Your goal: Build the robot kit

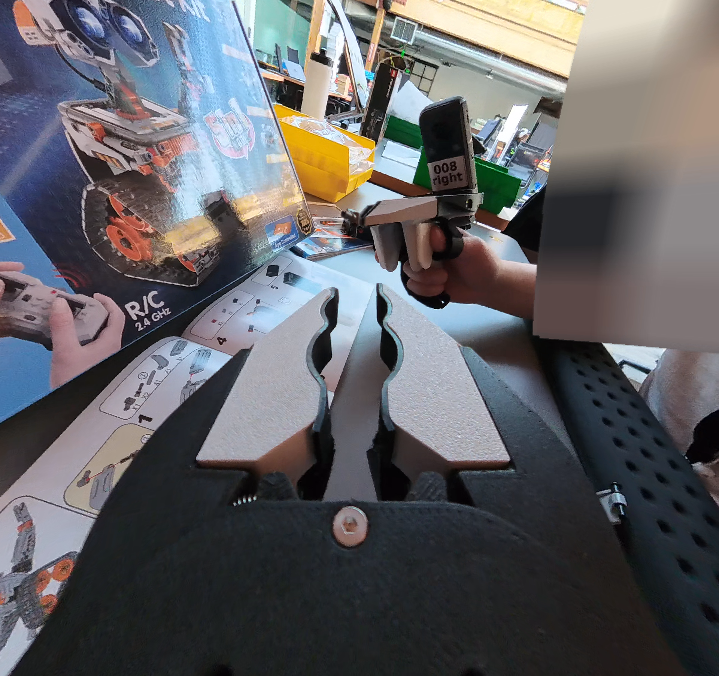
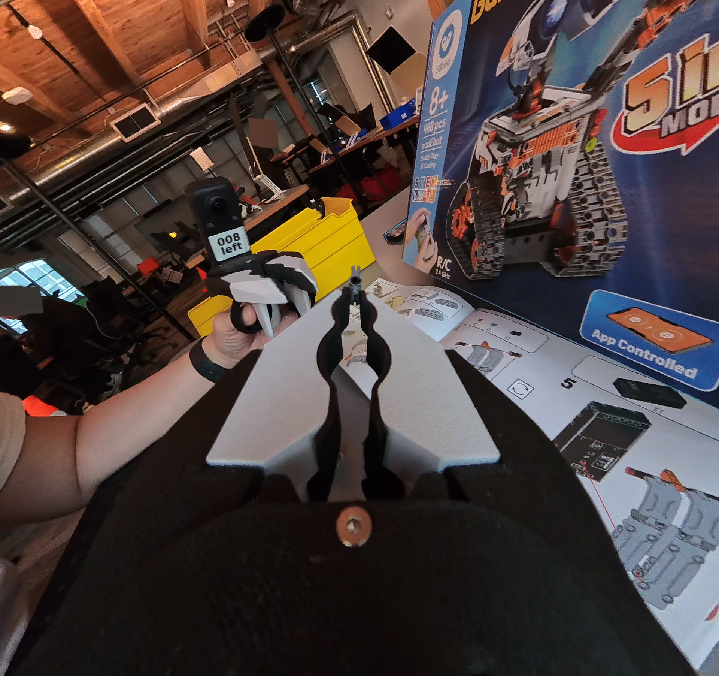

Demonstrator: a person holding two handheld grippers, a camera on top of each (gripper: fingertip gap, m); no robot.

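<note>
My right tool [image 2: 355, 299] is clamped on a small grey toy pin [image 2: 355, 282], held above the open instruction booklet [image 2: 607, 396] on the counter [image 1: 486, 330]. My left tool [image 1: 356, 295] hangs empty, fingers apart, beside the kit box [image 1: 136, 151].

2 tools [image 1: 356, 301] [image 2: 353, 299], 1 kit box [image 1: 136, 151], 2 yellow bins [image 2: 323, 237] [image 2: 208, 312].

Toy box [image 1: 128, 143] upright beside open instruction booklet [image 2: 583, 404] — yellow bin [image 1: 327, 159] behind.
</note>
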